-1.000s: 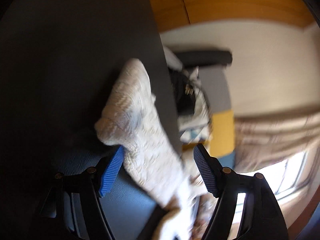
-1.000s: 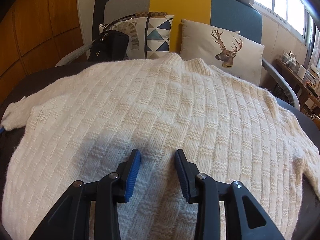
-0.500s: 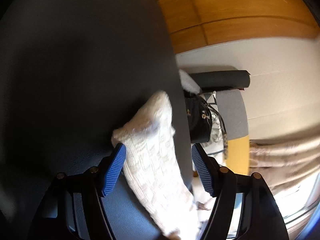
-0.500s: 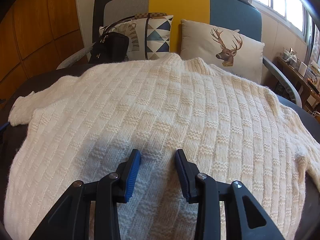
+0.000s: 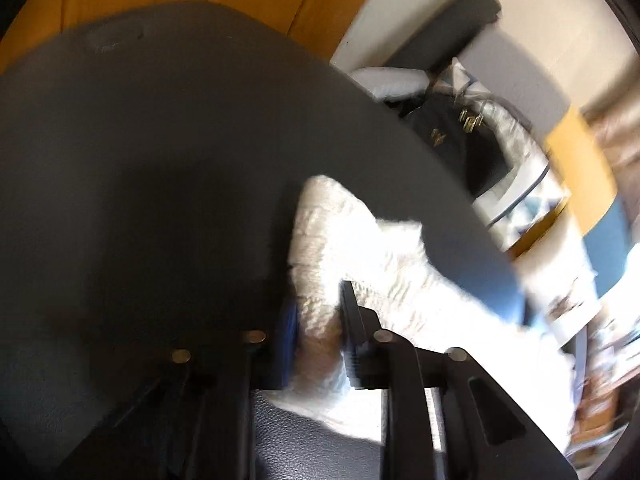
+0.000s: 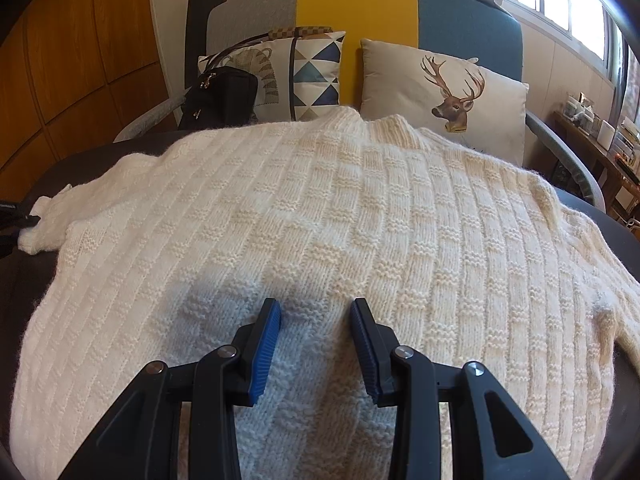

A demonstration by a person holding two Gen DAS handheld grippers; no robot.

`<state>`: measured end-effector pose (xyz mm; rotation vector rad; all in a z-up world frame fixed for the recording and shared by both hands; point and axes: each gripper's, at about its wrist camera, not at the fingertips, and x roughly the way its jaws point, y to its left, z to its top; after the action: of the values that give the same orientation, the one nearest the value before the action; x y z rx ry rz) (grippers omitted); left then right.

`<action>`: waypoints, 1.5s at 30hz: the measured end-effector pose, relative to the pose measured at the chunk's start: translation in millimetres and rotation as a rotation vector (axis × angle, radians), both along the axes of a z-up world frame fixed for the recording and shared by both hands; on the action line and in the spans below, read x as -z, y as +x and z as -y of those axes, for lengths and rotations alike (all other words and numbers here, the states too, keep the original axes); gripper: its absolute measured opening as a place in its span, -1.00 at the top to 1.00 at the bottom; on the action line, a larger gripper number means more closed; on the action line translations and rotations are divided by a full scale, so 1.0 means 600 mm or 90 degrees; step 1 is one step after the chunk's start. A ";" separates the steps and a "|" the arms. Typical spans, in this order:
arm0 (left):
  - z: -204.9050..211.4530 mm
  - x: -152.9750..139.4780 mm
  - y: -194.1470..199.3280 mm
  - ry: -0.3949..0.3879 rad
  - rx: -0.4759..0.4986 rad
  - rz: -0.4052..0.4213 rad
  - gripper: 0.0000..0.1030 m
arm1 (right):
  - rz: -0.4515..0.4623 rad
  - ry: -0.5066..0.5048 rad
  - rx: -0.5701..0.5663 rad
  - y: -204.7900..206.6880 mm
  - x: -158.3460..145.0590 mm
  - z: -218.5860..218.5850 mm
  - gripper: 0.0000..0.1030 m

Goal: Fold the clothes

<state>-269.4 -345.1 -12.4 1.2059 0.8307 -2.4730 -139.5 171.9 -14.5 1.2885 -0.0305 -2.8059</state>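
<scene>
A cream knitted sweater point(image 6: 320, 208) lies spread flat over the dark table point(image 6: 20, 292), its collar at the far edge. My right gripper point(image 6: 315, 306) hovers open over the lower middle of the sweater, with nothing pinched between its blue pads. In the blurred left wrist view the sweater's sleeve point(image 5: 344, 224) stretches across the table point(image 5: 140, 160). My left gripper point(image 5: 318, 300) is closing on it and the cuff end is squeezed between the jaws. The same sleeve end point(image 6: 44, 224) shows at the left edge of the right wrist view.
Behind the table stands a grey, yellow and blue sofa point(image 6: 356, 4) with a black handbag point(image 6: 220, 100), a triangle-pattern cushion point(image 6: 312, 68) and a deer cushion point(image 6: 444, 92). Wooden wall panels point(image 6: 80, 60) are to the left, a cluttered shelf point(image 6: 600, 136) to the right.
The left gripper swung and rolled along the sleeve and its jaws came together on the cuff end. The sleeve end has shifted slightly. The right gripper has not moved.
</scene>
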 end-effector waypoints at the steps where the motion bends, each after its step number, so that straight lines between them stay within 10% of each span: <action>1: -0.004 -0.007 0.000 -0.013 0.001 -0.006 0.69 | 0.000 -0.001 0.000 0.000 0.000 -0.001 0.28; 5: -0.049 -0.089 0.011 -0.208 -0.006 -0.091 0.72 | -0.001 -0.011 0.000 -0.001 0.000 -0.005 0.28; 10: -0.232 -0.144 0.033 -0.435 0.243 -0.190 0.69 | -0.001 -0.018 0.001 -0.002 0.001 -0.009 0.28; 12: -0.300 -0.122 0.033 -0.419 0.384 -0.162 0.64 | -0.001 -0.012 0.002 -0.002 0.001 -0.007 0.28; 15: -0.309 -0.093 0.032 -0.316 0.410 -0.128 0.63 | -0.001 -0.018 0.001 -0.001 0.001 -0.008 0.28; 20: -0.241 -0.079 0.070 -0.184 0.285 -0.141 0.58 | -0.001 -0.031 0.002 -0.001 0.001 -0.012 0.28; 28: -0.148 -0.075 0.065 -0.199 0.175 -0.143 0.46 | -0.002 -0.028 0.001 -0.001 0.002 -0.011 0.28; 32: -0.037 -0.070 0.089 -0.110 0.071 -0.148 0.46 | -0.002 -0.033 0.001 0.000 0.001 -0.012 0.28; 36: -0.001 -0.087 0.101 -0.180 0.044 -0.169 0.36 | -0.002 -0.032 0.002 0.000 0.001 -0.012 0.28; 45: 0.147 0.011 0.066 -0.014 -0.205 0.031 0.24 | -0.002 -0.028 0.002 0.000 0.000 -0.011 0.28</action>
<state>-230.0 -433.3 -19.2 1.0280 0.9041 -2.1802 -139.4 178.3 -14.7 1.2756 -0.0947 -2.7930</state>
